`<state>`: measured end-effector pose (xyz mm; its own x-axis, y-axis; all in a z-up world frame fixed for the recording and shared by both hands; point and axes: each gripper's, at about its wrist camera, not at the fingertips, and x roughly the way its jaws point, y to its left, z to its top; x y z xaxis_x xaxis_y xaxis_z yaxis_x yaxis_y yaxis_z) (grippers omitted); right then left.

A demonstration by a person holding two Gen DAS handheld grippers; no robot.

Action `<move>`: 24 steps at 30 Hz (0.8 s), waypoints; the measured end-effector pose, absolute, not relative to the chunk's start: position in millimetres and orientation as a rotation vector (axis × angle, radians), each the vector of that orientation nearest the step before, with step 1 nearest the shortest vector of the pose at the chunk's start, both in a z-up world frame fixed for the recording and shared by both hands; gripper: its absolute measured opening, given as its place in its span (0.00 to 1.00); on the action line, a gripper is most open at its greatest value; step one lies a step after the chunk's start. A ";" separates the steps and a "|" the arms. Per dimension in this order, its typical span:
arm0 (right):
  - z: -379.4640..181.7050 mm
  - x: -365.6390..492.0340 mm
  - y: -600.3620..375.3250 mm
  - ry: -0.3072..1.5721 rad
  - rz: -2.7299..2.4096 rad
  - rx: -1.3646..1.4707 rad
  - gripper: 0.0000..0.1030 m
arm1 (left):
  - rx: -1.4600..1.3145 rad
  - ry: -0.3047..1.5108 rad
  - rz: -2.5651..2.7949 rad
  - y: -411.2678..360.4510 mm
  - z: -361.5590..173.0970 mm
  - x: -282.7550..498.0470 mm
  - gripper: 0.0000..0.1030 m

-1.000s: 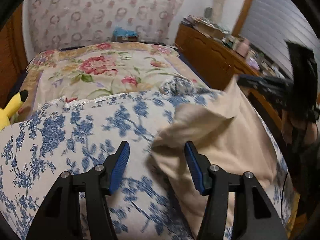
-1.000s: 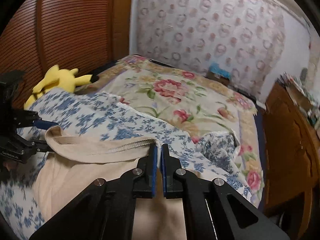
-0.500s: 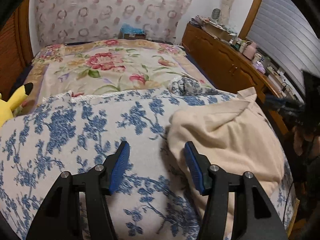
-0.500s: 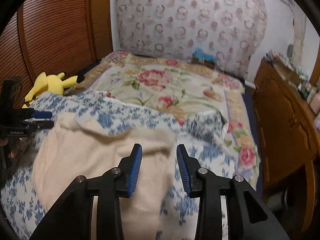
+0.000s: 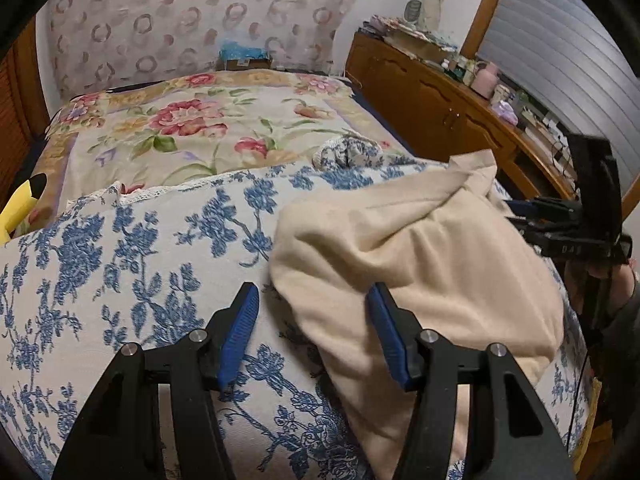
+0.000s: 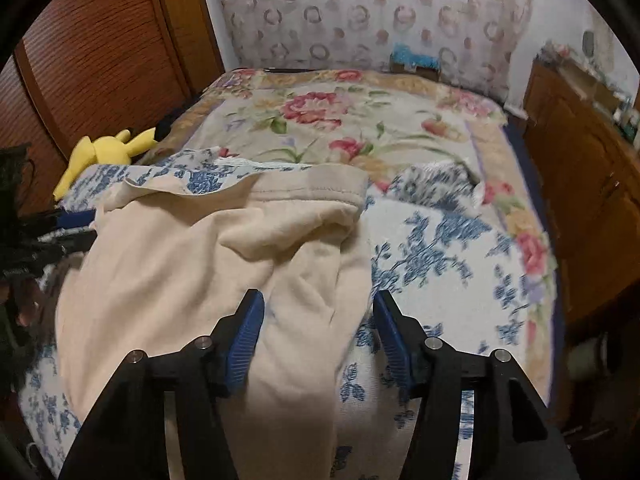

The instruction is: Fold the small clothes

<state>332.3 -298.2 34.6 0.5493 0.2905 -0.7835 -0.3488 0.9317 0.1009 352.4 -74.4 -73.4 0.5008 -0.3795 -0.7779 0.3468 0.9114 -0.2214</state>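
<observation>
A cream garment (image 5: 420, 256) lies crumpled on the blue-flowered white cloth (image 5: 120, 248) over the bed. It also shows in the right wrist view (image 6: 208, 264), with its hemmed edge (image 6: 312, 190) folded over at the far side. My left gripper (image 5: 314, 332) is open and empty, just above the garment's left edge. My right gripper (image 6: 318, 340) is open and empty, above the garment's right part. The right gripper shows at the right in the left wrist view (image 5: 576, 224); the left gripper shows at the left edge in the right wrist view (image 6: 44, 236).
A floral bedspread (image 5: 208, 120) covers the far half of the bed. A yellow plush toy (image 6: 106, 148) lies at the bed's left edge. A cluttered wooden dresser (image 5: 448, 96) runs along the right. A wooden panel (image 6: 92, 60) stands at the left.
My right gripper opened and let go of the garment's hem, then drew back. The garment dropped from its lifted position onto the blue-flowered cloth. My left gripper stayed open.
</observation>
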 end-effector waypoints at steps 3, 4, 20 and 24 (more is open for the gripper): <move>34.9 334.8 -298.5 0.923 0.400 -0.059 0.58 | -0.033 0.961 -0.442 -76.5 -78.0 354.2 0.57; 34.0 335.2 -297.3 0.930 0.413 -0.060 0.58 | -0.030 0.955 -0.442 -77.4 -78.0 353.7 0.58; 31.4 330.9 -291.6 0.923 0.487 -0.132 0.16 | -0.031 0.942 -0.546 -91.5 -76.7 344.6 0.22; 35.9 319.9 -287.4 0.869 0.488 -0.160 0.14 | -0.037 0.917 -0.562 -88.5 -67.4 336.4 0.13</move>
<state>319.9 -287.4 35.9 0.5443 0.3454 -0.7645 -0.4728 0.8791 0.0606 336.4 -88.5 -67.4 0.4751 -0.4748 -0.7408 0.4445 0.8561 -0.2637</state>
